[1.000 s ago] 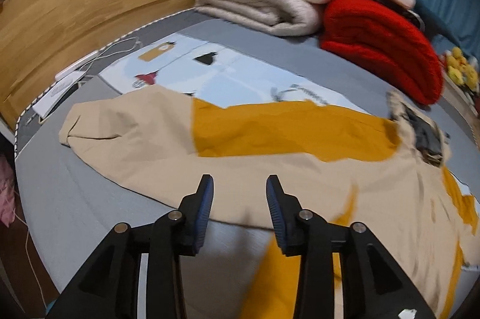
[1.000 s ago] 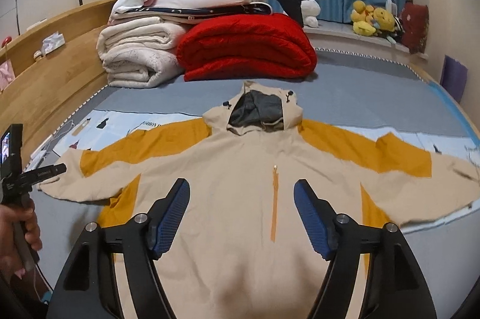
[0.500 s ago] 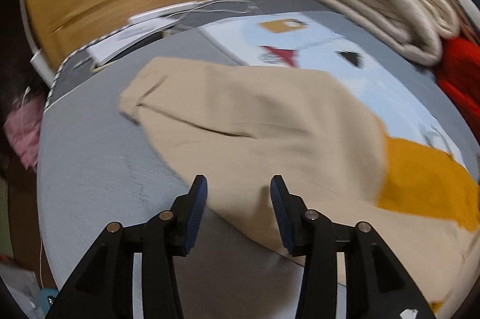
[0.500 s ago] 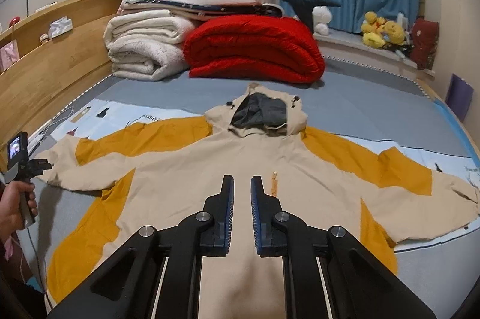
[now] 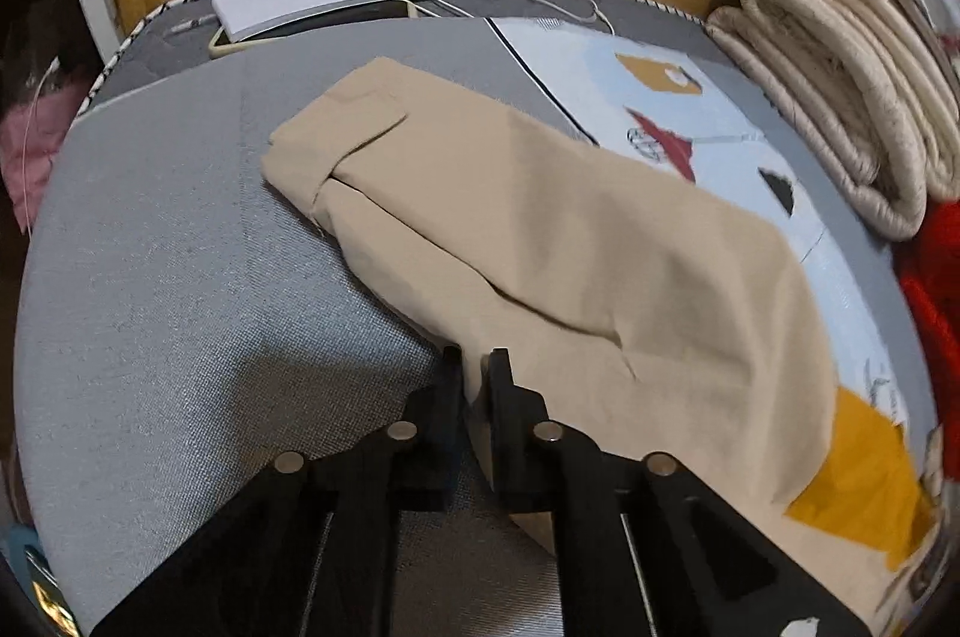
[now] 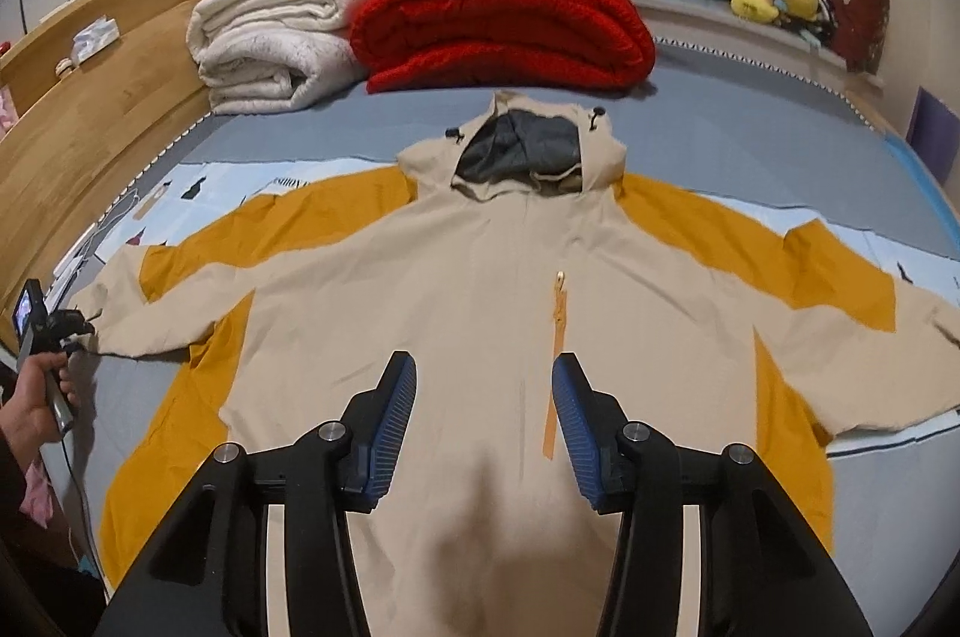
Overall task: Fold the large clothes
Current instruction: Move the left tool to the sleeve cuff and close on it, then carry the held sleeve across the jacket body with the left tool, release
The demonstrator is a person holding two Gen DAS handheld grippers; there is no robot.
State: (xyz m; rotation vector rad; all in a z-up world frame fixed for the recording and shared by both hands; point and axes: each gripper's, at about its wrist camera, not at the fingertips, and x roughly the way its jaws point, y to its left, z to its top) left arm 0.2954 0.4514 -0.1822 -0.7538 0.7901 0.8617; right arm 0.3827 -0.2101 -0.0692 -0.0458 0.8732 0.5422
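Jacket [image 6: 480, 277] lies flat, front up, on grey bed [image 6: 750, 145], hood [image 6: 516, 151] toward 12 o'clock, sleeves spread to 9 and 3. Left gripper [image 5: 475, 367] clamped on lower edge of beige sleeve [image 5: 540, 229], fabric pinched between jaws. Right gripper [image 6: 483, 397] over jacket front, jaws apart and opening, nothing between them. Red blanket [image 6: 504, 19] at 12, white blankets [image 6: 270, 37] at 11.

jacket [image 6: 480, 289] flat on bed [image 6: 750, 145] | folded blankets [image 6: 504, 19] behind hood | phone, seemingly, beyond left sleeve [image 5: 540, 241]
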